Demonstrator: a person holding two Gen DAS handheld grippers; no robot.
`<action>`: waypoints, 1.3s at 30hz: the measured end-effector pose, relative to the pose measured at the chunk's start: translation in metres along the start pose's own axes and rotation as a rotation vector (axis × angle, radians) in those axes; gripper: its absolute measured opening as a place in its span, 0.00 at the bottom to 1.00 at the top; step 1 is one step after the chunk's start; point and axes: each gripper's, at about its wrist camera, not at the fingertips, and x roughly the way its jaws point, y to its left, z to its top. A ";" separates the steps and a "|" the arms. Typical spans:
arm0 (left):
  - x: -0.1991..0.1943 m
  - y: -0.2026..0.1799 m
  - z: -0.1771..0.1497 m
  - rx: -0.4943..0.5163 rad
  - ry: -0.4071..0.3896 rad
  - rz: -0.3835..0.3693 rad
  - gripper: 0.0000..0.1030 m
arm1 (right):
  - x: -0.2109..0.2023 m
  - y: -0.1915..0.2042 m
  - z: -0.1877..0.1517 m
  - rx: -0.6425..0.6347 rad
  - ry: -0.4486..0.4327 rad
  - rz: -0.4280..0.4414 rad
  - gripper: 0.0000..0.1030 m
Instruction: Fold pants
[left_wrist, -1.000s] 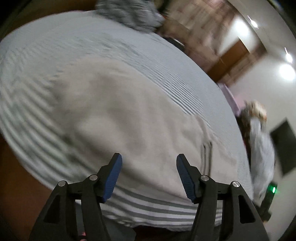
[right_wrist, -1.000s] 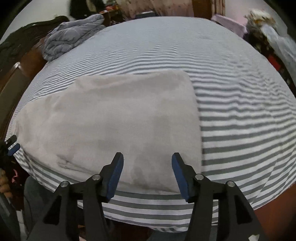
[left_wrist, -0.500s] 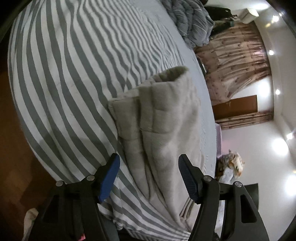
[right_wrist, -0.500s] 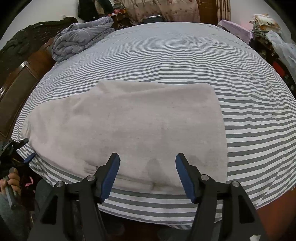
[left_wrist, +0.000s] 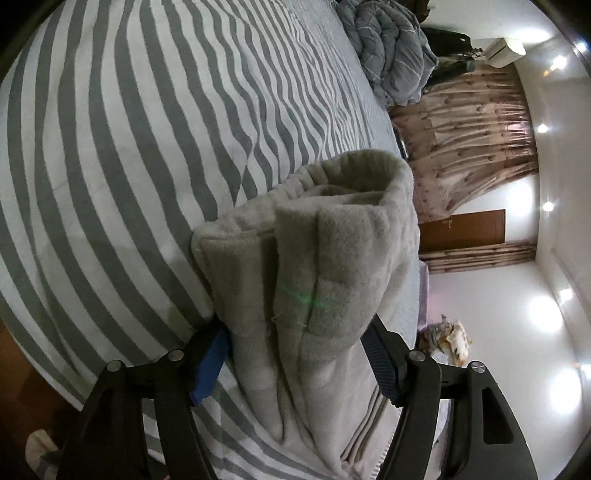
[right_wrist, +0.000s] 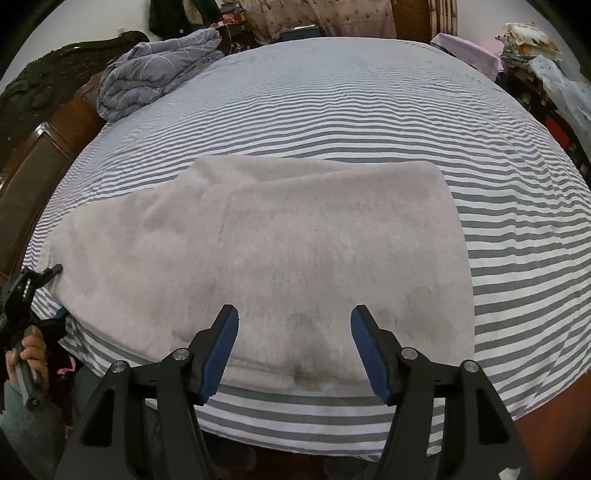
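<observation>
Light beige fleece pants (right_wrist: 277, 240) lie folded flat near the front edge of a striped bed (right_wrist: 332, 110). My right gripper (right_wrist: 294, 312) hovers over their near edge; its jaws are opening and nothing is between them. In the left wrist view the thick folded end of the pants (left_wrist: 332, 258) bulges up between the jaws of my left gripper (left_wrist: 295, 332), hiding both pad tips. I see no squeeze in the cloth. In the right wrist view the left gripper (right_wrist: 55, 291) straddles the pants' left end, held by a hand (right_wrist: 27, 354).
A rolled grey quilt (right_wrist: 155, 70) lies at the far left of the bed, beside a dark wooden headboard (right_wrist: 33, 155). Piled bedding and clutter (right_wrist: 535, 55) stand past the right side. Curtains (left_wrist: 480, 147) and a wooden door (left_wrist: 465, 232) line the far wall.
My left gripper rolled and swung down from over the pants to their folded end, which now sits between its jaws. The right gripper drew back a little and its jaws widened.
</observation>
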 end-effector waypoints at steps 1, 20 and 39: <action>0.000 -0.003 -0.001 0.011 -0.003 0.012 0.67 | 0.004 0.001 0.001 -0.004 0.007 -0.011 0.62; -0.006 -0.141 -0.034 0.360 -0.116 0.120 0.19 | 0.047 -0.001 -0.009 -0.029 0.078 -0.043 0.74; 0.101 -0.338 -0.265 1.000 0.041 0.138 0.15 | -0.033 -0.126 0.007 0.301 -0.124 0.209 0.75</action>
